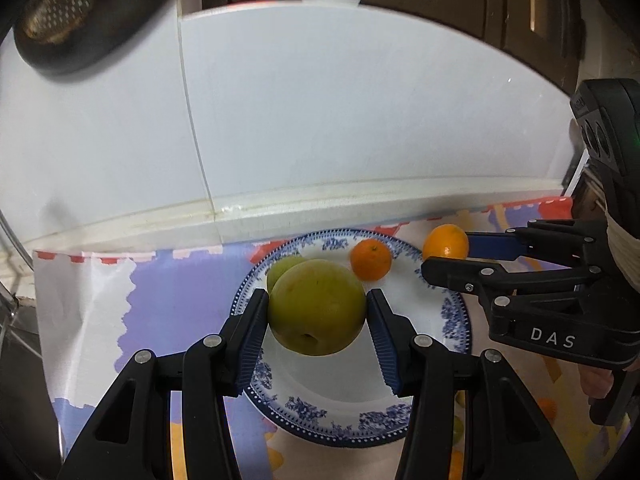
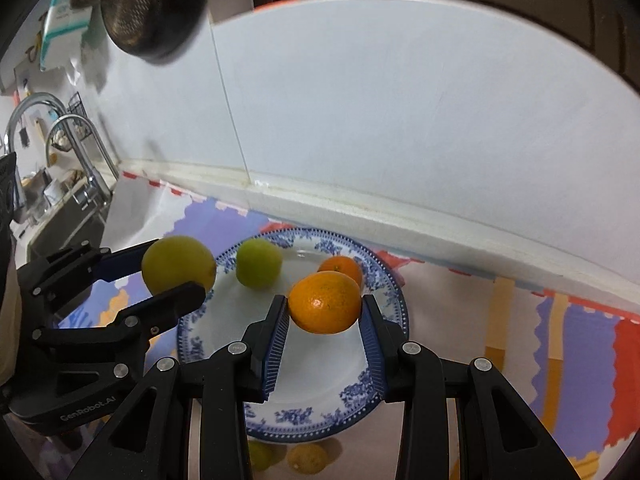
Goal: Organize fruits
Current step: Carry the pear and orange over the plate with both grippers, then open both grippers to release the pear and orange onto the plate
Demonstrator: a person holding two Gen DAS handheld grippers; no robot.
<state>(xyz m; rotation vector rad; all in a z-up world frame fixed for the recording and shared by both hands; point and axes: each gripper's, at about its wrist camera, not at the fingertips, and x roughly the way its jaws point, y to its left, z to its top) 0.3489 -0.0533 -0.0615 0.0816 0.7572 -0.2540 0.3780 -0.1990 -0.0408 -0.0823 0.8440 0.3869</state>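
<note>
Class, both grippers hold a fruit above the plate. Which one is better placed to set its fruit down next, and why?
Right, probably. The right gripper holds its orange over bare plate centre. The left gripper holds its green fruit nearer the plate's left side, beside another green fruit.

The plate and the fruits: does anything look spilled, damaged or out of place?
Nothing stands out. The plate lies flat and shows no damage, with a small green fruit and a small orange on it. Each gripper holds one fruit above it: left a green fruit, right an orange.
</note>
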